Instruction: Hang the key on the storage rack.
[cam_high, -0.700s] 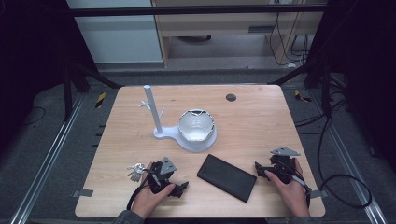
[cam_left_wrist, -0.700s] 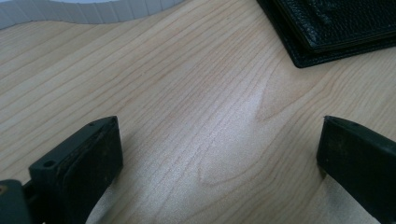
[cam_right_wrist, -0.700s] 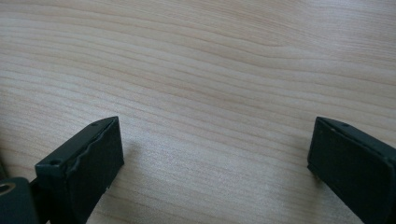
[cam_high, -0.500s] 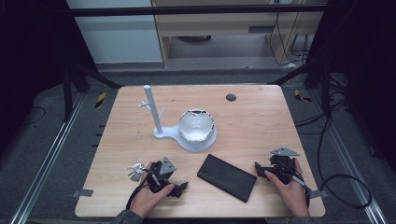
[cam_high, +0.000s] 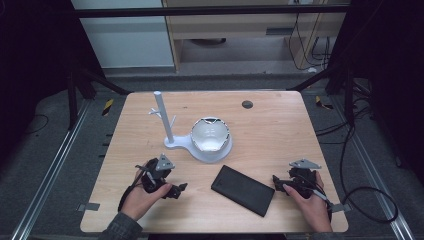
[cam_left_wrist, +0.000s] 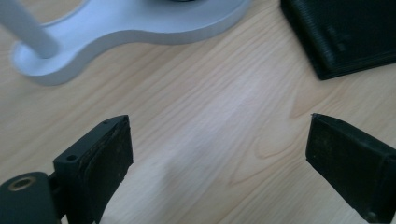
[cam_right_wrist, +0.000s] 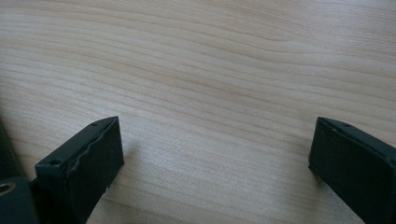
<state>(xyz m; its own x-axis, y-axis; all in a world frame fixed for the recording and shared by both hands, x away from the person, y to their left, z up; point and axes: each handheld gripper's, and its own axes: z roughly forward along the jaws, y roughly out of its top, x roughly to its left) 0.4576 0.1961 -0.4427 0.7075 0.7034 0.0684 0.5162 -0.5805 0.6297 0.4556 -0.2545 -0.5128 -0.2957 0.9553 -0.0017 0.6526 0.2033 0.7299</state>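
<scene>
The wooden table (cam_high: 280, 125) is carrying every item, and its near edge is where both hands are resting. The white stand (cam_high: 200, 145), the largest item on it, is sitting near the centre: an upright post is rising from the left end of its flat base, and a white bowl (cam_high: 210, 135) is sitting on the right end. The black case (cam_high: 243, 190) is lying flat nearer the person, just in front of the stand and apart from it, between the two grippers. Its long axis is running diagonally, from the upper-left corner near the stand down toward the right. The left gripper (cam_high: 176, 189) is resting on the table with its jaws pointing toward the case; in the left gripper view both jaws are standing wide apart over bare wood with nothing between them, and a corner of the case (cam_left_wrist: 341, 32) is lying ahead and to the right of them. The right gripper (cam_high: 278, 181) is lying just beside the lower right end of the case, also spread wide and holding nothing, with bare wood ahead in the right gripper view. Judged from this layout, the right gripper is nearer the case, and a pick would call for jaws straddling its short side, square to the diagonal.
</scene>
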